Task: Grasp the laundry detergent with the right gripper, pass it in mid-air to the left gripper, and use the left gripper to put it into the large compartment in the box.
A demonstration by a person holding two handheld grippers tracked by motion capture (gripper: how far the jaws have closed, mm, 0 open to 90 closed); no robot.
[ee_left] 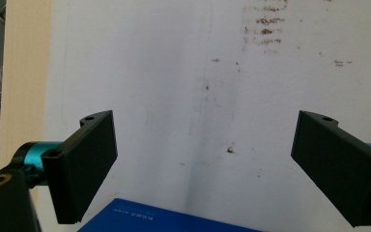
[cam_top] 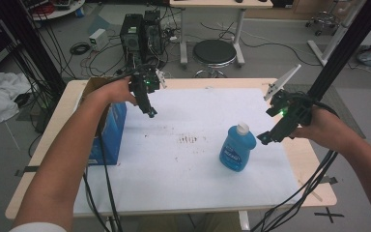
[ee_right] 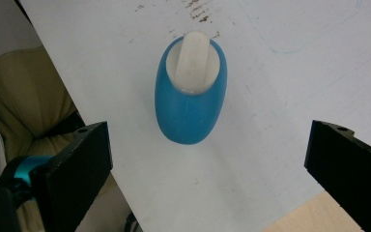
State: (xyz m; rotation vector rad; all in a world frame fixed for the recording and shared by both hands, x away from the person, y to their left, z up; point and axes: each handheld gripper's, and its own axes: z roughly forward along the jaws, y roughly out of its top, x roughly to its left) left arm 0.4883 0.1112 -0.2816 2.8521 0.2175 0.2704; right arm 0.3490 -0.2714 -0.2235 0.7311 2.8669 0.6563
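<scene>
Bottle work is judged to be at its very start: nothing is gripped yet, and the whole lift is left to do. The blue bottle is seen standing upright on the white sheet, just beside and below the tips of the right tongs, which are held tilted down toward it from the side. In the right gripper view the bottle is caught from above, ahead of the jaws and nearer the left one, not yet between them; those jaws are spread wide with nothing in them. The left tongs are held well apart from the bottle, over the far left of the sheet beside a blue box, jaws likewise spread wide and empty, with the box's edge just under them. As for looks: a squat, rounded blue plastic body is shown, with a white cap on top and a label on the front, too small to be read. Faint brownish marks are noted on the sheet between the two tongs.
</scene>
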